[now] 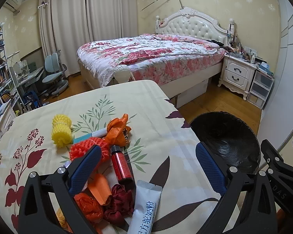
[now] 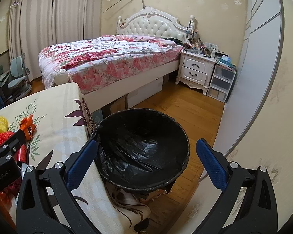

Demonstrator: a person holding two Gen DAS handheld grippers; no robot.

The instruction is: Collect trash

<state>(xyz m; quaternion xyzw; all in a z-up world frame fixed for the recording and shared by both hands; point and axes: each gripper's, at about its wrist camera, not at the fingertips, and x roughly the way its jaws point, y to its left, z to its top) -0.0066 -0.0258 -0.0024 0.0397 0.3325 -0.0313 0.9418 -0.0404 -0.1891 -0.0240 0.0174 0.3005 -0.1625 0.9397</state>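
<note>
With both the left gripper (image 1: 148, 165) and right gripper (image 2: 146, 163) spread and empty, collection is judged at its start: trash such as the red vial (image 1: 121, 165) lies on the table (image 1: 166, 136), so the next move calls for pinching an item and carrying it to the black-lined bin (image 2: 142, 146) just beside.

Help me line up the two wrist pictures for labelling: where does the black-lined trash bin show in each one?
Left wrist: the trash bin sits at right of centre, beyond the table edge, partly behind the right finger of the left gripper.
Right wrist: the bin fills the lower centre, between the open fingers of the right gripper.
Shared landmark: the bed with the floral quilt, behind the bin in both.
</note>
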